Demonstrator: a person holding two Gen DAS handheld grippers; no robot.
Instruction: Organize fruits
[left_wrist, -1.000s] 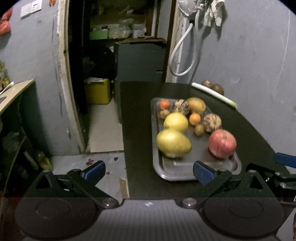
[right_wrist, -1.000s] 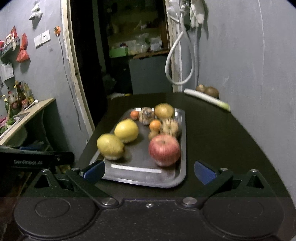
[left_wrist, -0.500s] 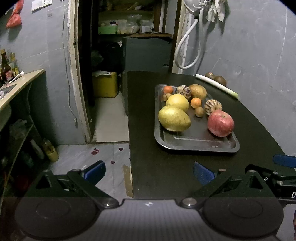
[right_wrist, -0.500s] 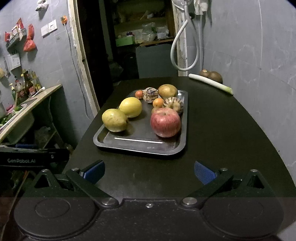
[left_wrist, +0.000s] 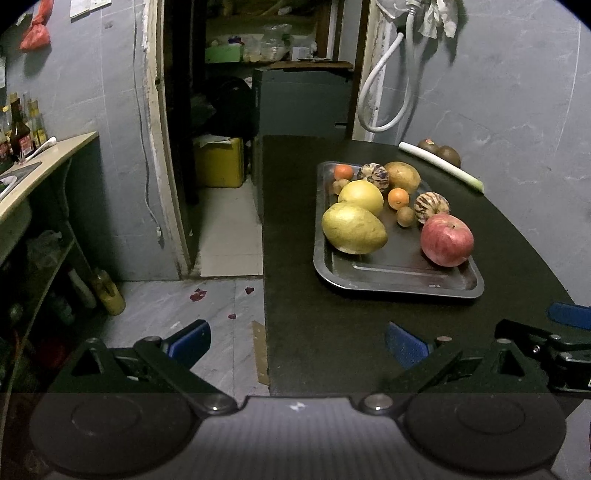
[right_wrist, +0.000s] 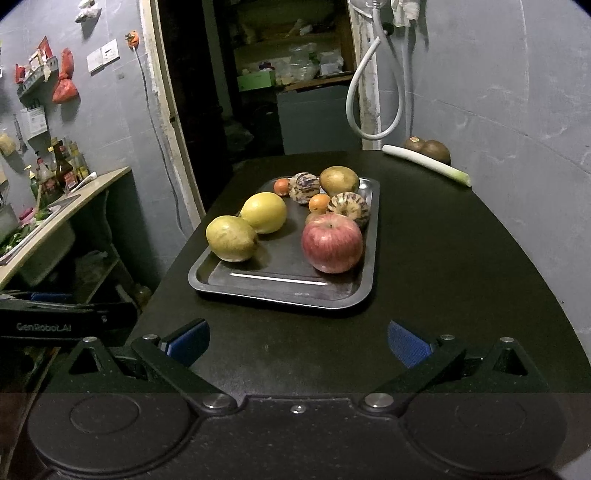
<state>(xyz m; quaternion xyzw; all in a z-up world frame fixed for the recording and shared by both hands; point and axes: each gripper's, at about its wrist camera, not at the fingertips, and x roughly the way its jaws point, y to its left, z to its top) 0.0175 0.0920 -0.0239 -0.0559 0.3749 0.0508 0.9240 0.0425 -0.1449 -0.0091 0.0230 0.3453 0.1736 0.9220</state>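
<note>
Both tools hung back from the work. The left hand-held gripper (left_wrist: 295, 341) had its blue pads spread wide with nothing between them, poised over the near-left edge of the dark bench (left_wrist: 295, 229), partly over the floor. The right hand-held gripper (right_wrist: 297, 338) was likewise spread and empty, squarely over the bench and short of the tray (right_wrist: 280, 295).

All the fruit in play sat on that metal tray: a red apple (right_wrist: 331, 243) at the near right, a greenish-yellow mango-like fruit (right_wrist: 232, 238) at the near left touching a round yellow fruit (right_wrist: 264, 212) behind it, two striped melon-like fruits (right_wrist: 349, 208) (right_wrist: 303, 187), a brownish pear-shaped fruit (right_wrist: 338, 180) at the far end, and small oranges (right_wrist: 319, 203) tucked among them. Two brown fruits (right_wrist: 428, 147) lay off the tray by the wall, behind a leek (right_wrist: 424, 164).

The risks, as I judged them, came from round shapes and crowding. The apple and yellow fruits were smooth and wide — jaws closing off-centre could squirt one out and send it rolling along the tray. Reaching for a small orange meant threading fingers between touching neighbours, which could nudge the striped fruit or a little brown fruit (left_wrist: 405, 216). The tray lay near the bench's left edge, so a hard push might slide it — and anything knocked off would drop to the floor.
</note>
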